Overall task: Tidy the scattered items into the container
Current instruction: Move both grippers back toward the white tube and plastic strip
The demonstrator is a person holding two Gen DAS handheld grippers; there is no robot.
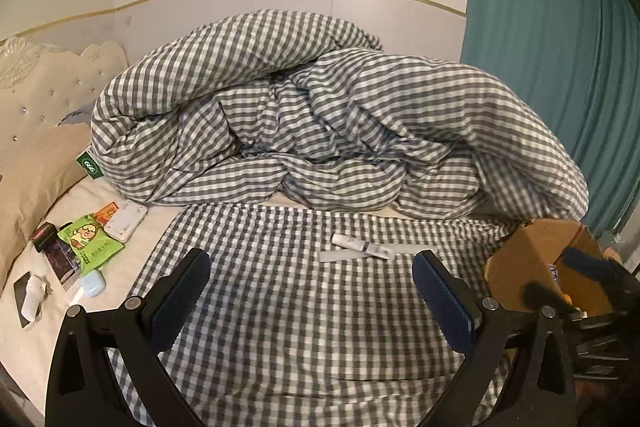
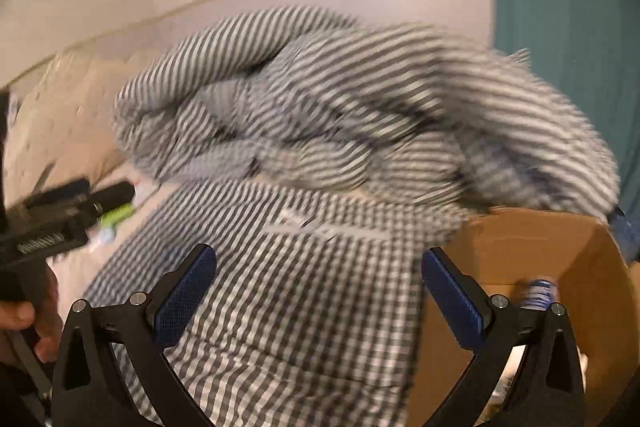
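- Your left gripper (image 1: 311, 269) sits nearest the lens, its jaws spread wide with nothing between the blue pads, hovering over the checked sheet (image 1: 280, 307) that covers the bed.
- Your right gripper (image 2: 318, 269) is likewise released and empty; it hangs at the sheet's right edge, with its right finger over the open cardboard box (image 2: 560, 267).
- That box (image 1: 536, 259) stands at the right edge of the bed; inside it you can make out a blue-and-white item (image 2: 540, 293), too blurred to name.
- Just beyond your left fingertips, a small white tube (image 1: 352, 242) lies on the sheet, touching a flat white strip (image 1: 344, 255) beside it.
- Off to the left, on the bare cream mattress, the scattered items wait: a green snack packet (image 1: 90, 241), a white device (image 1: 127, 219) just behind it, a dark box (image 1: 56, 253), a pale blue case (image 1: 95, 282), and a crumpled tissue (image 1: 32, 297) lying on a dark card.
- From the right wrist view, your left hand (image 2: 24, 315) shows at the frame's left edge, gripping the other tool's handle.
- Farther back, the bunched checked duvet (image 1: 320, 115) is heaped across the bed, with a beige pillow (image 1: 36, 179) and the tufted headboard (image 1: 48, 83) to its left.
- A teal curtain (image 1: 552, 47) hangs at the far right.
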